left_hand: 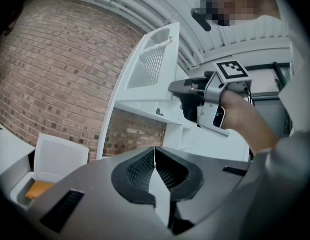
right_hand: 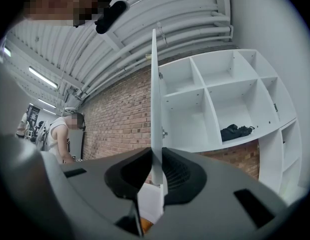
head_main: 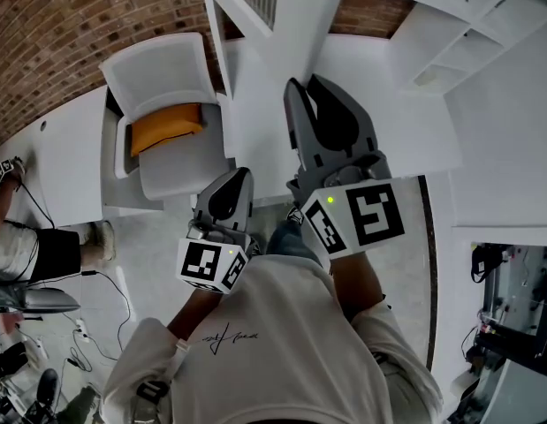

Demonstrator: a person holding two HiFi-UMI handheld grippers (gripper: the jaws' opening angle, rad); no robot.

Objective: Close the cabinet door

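Up at the cupboard point(right_hand: 220, 104), your right tool point(right_hand: 156, 166) pinches the door point(right_hand: 155, 84) edge. Left tool point(left_hand: 155, 159) is closed tight w/ nothing in it.

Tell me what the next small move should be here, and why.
Probably swing the right tool sideways toward the open shelves, carrying the cabinet door with it. Its jaws grip the door's edge from both sides, and the door stands out edge-on from the cabinet, far from closed. The left tool is shut on nothing and need not help.
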